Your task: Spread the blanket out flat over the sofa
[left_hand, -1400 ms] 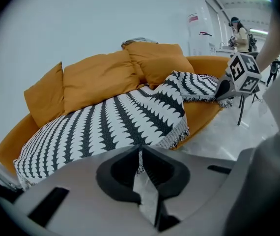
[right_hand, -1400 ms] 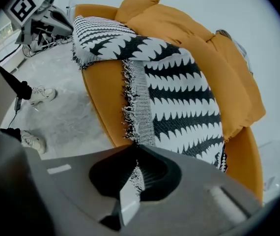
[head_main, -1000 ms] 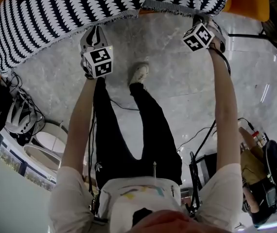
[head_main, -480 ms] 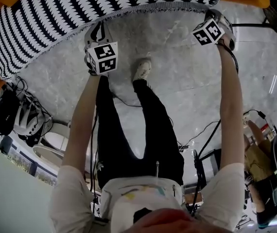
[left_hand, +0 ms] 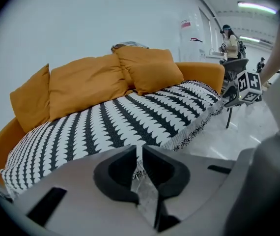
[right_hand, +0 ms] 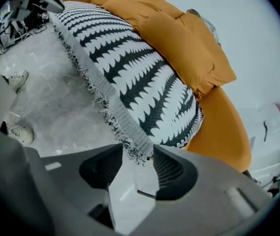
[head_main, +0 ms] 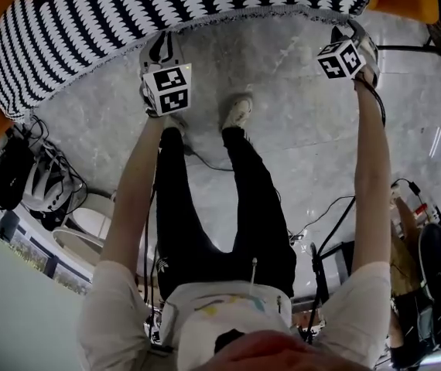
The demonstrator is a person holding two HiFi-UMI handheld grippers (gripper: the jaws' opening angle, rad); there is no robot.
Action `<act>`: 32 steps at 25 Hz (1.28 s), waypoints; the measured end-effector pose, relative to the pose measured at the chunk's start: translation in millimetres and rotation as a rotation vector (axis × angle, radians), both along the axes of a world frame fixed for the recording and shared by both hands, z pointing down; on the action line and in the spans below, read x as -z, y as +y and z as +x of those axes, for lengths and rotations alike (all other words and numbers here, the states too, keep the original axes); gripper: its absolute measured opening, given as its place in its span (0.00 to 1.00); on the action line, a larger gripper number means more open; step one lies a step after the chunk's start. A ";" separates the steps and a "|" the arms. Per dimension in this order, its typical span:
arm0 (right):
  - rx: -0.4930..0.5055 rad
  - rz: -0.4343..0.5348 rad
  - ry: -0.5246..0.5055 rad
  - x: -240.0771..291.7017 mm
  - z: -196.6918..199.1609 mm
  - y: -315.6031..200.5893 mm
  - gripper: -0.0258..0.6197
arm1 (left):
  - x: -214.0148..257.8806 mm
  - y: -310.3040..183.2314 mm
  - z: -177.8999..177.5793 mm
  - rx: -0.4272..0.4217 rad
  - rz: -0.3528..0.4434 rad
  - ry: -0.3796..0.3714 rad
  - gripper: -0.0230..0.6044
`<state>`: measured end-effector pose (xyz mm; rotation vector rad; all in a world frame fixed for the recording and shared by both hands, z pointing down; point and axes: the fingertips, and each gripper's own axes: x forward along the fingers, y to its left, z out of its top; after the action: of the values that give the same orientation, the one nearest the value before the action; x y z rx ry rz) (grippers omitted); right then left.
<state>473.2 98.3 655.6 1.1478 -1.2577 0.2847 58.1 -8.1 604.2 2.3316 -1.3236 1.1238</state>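
Blanket point(left_hand: 130, 117) lies across sofa point(left_hand: 86, 80) seat, fringed front edge running L-R, just ahead of both claws. Left claw point(left_hand: 139, 154) clenched on fringe; right claw point(right_hand: 137, 156) has just been opening (fringe loose between jaws).

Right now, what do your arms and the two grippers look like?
Both arms are bare below short pale sleeves. The left gripper and right gripper are grey with black pads, ribbed on the right, each carrying a white cube of black square markers. A black cable runs along the right arm. The right jaws have just opened, the blanket fringe between them.
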 end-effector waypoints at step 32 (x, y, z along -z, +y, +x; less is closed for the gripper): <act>-0.030 0.997 -0.594 585.5 -433.5 -129.8 0.05 | 504.8 -44.8 -187.6 0.117 0.378 0.520 0.07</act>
<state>39.7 -31.4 70.1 2.0162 -2.0046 -0.0144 -129.5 -52.9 99.3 2.5067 -1.5238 0.2051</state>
